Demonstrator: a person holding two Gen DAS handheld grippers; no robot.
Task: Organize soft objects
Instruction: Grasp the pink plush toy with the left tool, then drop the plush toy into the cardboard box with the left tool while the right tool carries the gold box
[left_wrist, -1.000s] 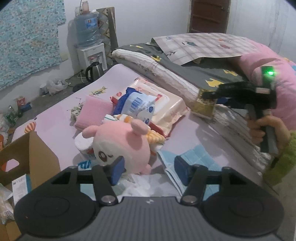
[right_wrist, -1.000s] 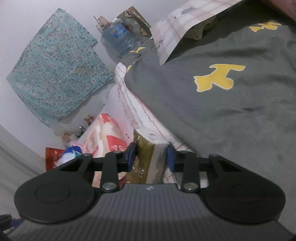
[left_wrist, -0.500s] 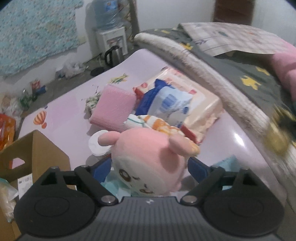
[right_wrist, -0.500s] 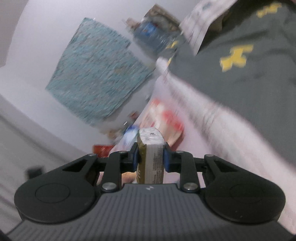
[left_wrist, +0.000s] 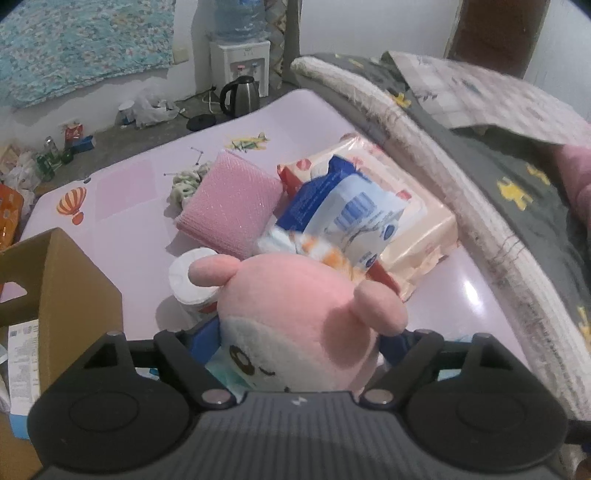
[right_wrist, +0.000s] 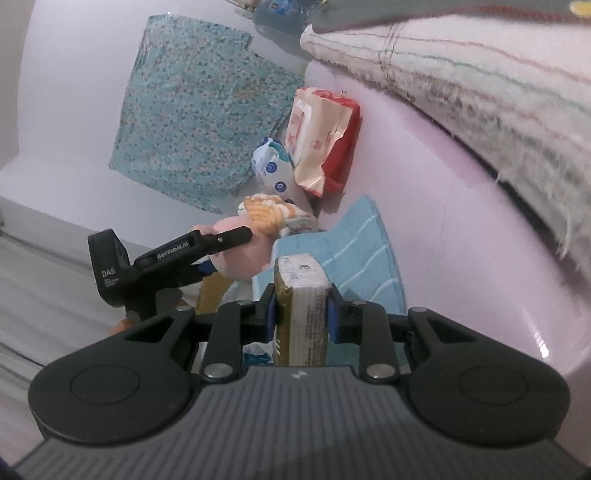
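My left gripper (left_wrist: 299, 343) is shut on a pink plush toy (left_wrist: 295, 317), which fills the space between its blue pads. The same gripper (right_wrist: 221, 254) shows in the right wrist view, gripping the pink plush (right_wrist: 240, 251). My right gripper (right_wrist: 301, 314) is shut on a gold-and-white wrapped tissue pack (right_wrist: 301, 295), held above a blue striped cloth (right_wrist: 354, 251). On the pink mat (left_wrist: 140, 206) lie a pink sponge-like pad (left_wrist: 229, 203), a blue-white pack (left_wrist: 343, 218), a large peach wipes pack (left_wrist: 410, 218) and a white roll (left_wrist: 192, 277).
A cardboard box (left_wrist: 59, 295) stands at the left of the mat. A rolled grey and white blanket (left_wrist: 480, 184) runs along the right. A kettle (left_wrist: 240, 96) and a water dispenser (left_wrist: 240, 62) stand on the floor behind, with litter nearby.
My left gripper moved forward and closed around the pink plush. My right gripper carried the tissue pack from the blanket edge down over the mat toward the blue cloth.
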